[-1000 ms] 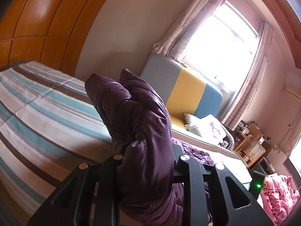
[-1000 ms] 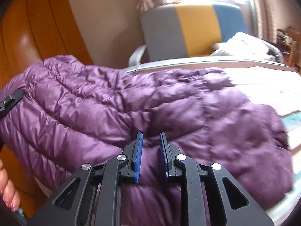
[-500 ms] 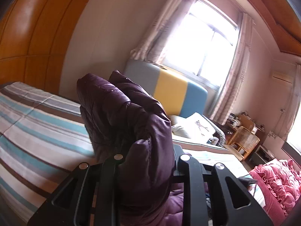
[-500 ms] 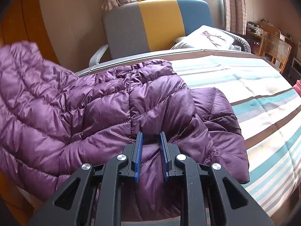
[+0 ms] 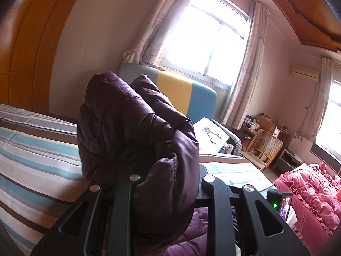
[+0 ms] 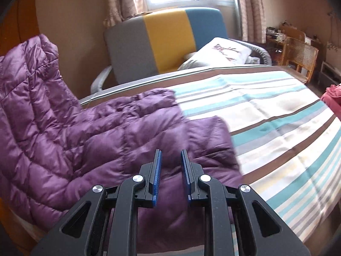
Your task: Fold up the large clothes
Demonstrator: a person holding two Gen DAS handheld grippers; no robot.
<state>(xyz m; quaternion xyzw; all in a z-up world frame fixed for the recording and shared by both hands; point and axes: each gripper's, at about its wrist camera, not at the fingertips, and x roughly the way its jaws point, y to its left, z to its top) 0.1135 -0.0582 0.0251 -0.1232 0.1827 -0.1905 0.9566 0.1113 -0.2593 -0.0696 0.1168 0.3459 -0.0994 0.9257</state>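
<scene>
A purple quilted down jacket (image 6: 89, 140) lies on the striped bed (image 6: 277, 128), its left part lifted up. My left gripper (image 5: 168, 181) is shut on a bunched fold of the jacket (image 5: 136, 128) and holds it raised above the bed; the fold hides the fingertips. My right gripper (image 6: 170, 160) hovers just above the jacket's lower part with its blue pads (image 6: 158, 164) apart and nothing between them.
A grey, yellow and blue chair (image 6: 166, 38) with a white pillow (image 6: 217, 53) stands behind the bed. A wicker chair (image 6: 298, 55) and a pink quilt (image 5: 309, 192) lie to the right. Wooden panelling (image 5: 25, 42) is at the left.
My left gripper has lifted the jacket fold higher. My right gripper has opened slightly and drawn back to the right, so more striped bed shows.
</scene>
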